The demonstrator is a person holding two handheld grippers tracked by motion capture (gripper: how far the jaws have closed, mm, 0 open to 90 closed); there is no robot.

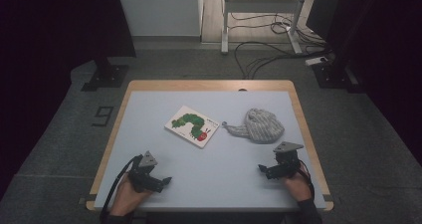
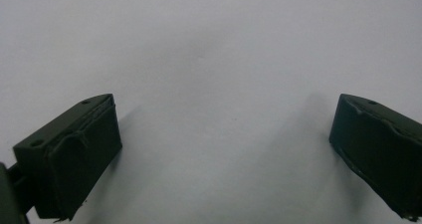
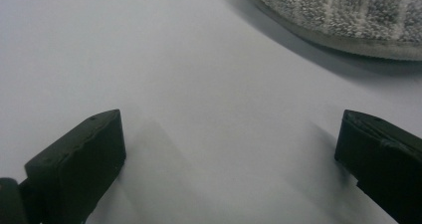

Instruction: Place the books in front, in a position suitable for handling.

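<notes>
High view: both hands rest at the near edge of the tabletop (image 1: pixel 149 97), each with a tool. Left tool (image 1: pixel 160 182) sits low, jaws wide apart, nothing between them. Right tool (image 1: pixel 265 171) likewise wide and empty.

Nearest thing: a grey striped knit hat (image 1: pixel 259 126), crumpled in a soft heap just ahead of the right tool, slightly toward the centre. Its long axis runs across the tabletop, with a thin tail and knot trailing off the end away from the right tool, toward the picture book (image 1: pixel 192 126). Right hand is plainly the nearer; left tool is well apart from the hat.

Right gripper view: hat's ribbed edge (image 3: pixel 343 15) lies ahead and to the far side of the jaws, bare tabletop between. Left gripper view: left tool (image 2: pixel 226 154) faces bare surface.

The picture book, caterpillar on the cover, lies flat and angled ahead of the left tool, beside the hat's tail but apart from it.

Judgement: path from right tool to hat looks unobstructed; a short forward reach should do.
</notes>
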